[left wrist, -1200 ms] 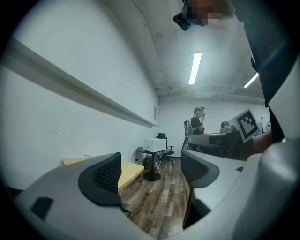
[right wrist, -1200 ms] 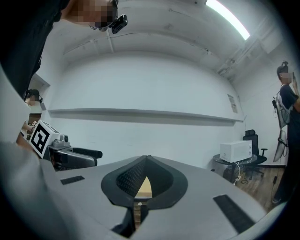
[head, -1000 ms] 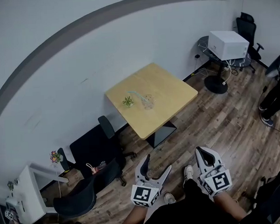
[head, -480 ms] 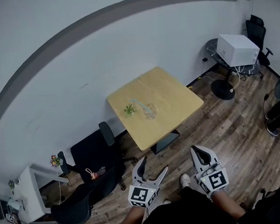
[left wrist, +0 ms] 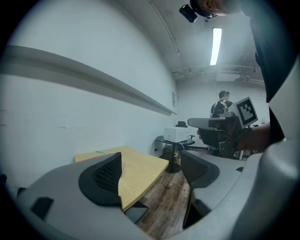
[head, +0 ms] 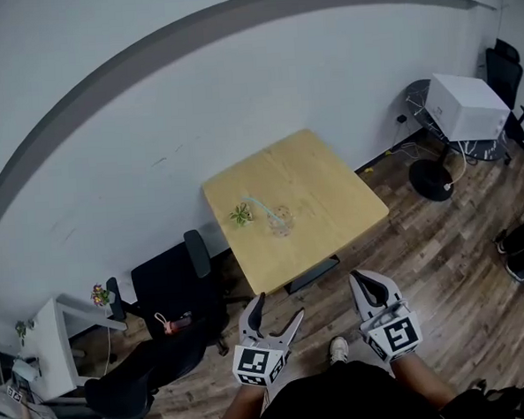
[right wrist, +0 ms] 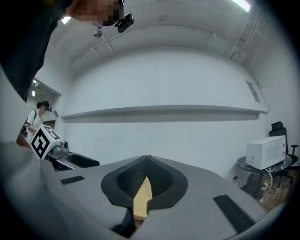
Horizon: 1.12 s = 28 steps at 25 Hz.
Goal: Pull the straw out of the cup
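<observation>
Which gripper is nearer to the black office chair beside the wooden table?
Left. The left gripper is close by the black office chair, on its right; the right gripper lies farther right still.

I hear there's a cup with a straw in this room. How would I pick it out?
Look for the square wooden table by the white wall. On it sit two small things: a green plant and, to its right in the head view, the cup. The cup is clear, almost see-through, with a pale straw leaning out toward the plant.
</observation>
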Tool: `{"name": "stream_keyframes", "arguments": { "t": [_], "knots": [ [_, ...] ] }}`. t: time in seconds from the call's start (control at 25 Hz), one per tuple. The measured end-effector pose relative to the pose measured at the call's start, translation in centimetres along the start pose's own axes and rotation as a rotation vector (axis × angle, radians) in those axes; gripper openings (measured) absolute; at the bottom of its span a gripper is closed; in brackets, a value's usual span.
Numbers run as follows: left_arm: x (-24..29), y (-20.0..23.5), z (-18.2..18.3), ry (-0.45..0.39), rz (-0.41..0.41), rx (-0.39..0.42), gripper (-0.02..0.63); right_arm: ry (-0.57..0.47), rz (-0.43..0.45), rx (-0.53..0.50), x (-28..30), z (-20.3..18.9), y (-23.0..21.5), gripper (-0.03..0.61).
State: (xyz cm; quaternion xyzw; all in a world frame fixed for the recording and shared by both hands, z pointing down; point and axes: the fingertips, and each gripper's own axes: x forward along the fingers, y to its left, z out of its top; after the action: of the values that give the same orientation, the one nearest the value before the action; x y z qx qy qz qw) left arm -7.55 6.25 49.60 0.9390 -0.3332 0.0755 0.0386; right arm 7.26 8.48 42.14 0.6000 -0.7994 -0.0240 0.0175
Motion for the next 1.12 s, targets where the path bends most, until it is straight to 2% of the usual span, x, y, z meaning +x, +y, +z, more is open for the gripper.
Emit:
{"name": "stream_keyframes", "arguments": {
  "t": [0.28,0.44,0.64,0.84,1.12],
  "knots": [
    [4.7,0.5,0.7,-0.015,0.066,-0.049,0.400,0.095,0.068,0.005,2.2,-1.4,-3.4,0.018],
    [6.4,1.1,0.8,-0.016,0.106,-0.073,0.400,0.022,0.141,-0.036,3.4,-1.7,-4.1,0.018],
    [7.8,2.8,0.7,-0.009,0.146,-0.097,0.400,0.085,0.171,-0.010,5.1,-2.4,-5.4,0.018],
    [9.4,5.3,0.4,-0.015,0.175,-0.113,0.400,0.015,0.200,-0.042,7.9,-2.6,-5.9,0.018],
    [13.0,9.1,-0.5,-0.005,0.194,-0.171,0.400,0.058,0.287,-0.075,13.0,-3.1,-6.1,0.018]
  ]
}}
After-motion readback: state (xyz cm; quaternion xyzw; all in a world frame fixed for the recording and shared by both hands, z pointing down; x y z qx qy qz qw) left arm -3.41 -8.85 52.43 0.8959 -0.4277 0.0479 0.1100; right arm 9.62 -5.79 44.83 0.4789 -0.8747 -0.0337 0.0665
